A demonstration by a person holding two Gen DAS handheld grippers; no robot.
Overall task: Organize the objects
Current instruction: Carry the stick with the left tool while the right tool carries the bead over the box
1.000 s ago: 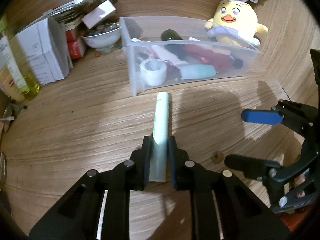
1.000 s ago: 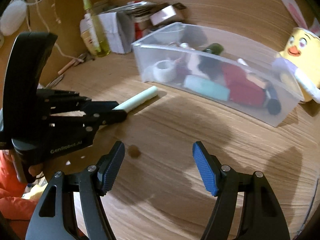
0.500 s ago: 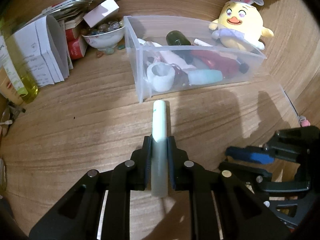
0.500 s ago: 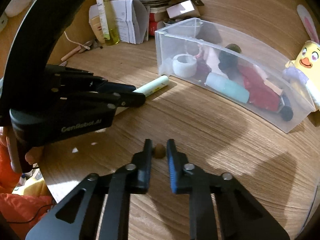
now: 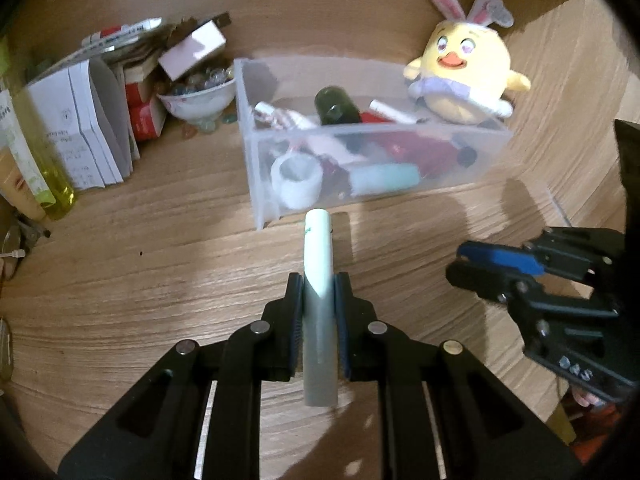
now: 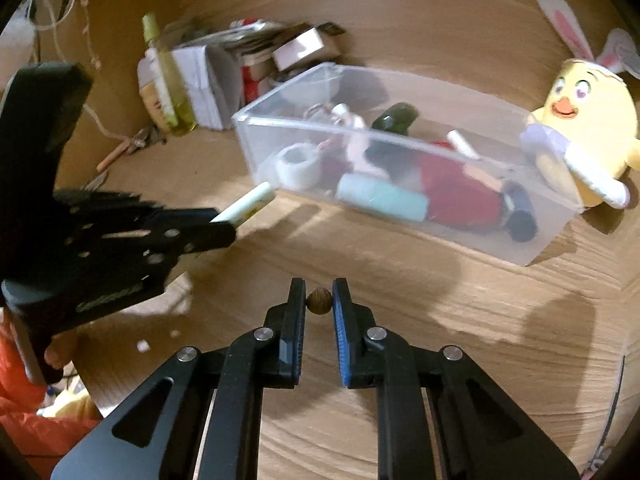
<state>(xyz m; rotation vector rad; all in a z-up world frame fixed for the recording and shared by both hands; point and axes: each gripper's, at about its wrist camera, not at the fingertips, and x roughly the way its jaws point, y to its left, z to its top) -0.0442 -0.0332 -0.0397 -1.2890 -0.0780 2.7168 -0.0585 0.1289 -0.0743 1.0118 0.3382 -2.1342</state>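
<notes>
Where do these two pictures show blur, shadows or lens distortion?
Left wrist view: strong fisheye curve, black corners; the tube in the left gripper is sharp at its tip but dim near the camera; the gripper shadows lie on the table. Right wrist view: motion blur on the left gripper and bottle; the nut in the right gripper is sharp.

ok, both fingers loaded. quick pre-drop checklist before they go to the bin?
1. Left gripper shut on pale green tube: ok.
2. Right gripper shut on small brown nut: ok.
3. Clear bin top open: ok.
4. Free room inside the bin: cannot tell, already crowded with items.
5. Tube tip above the bin's near wall: cannot tell.
6. Yellow chick plush outside the bin, off the drop path: ok.
</notes>
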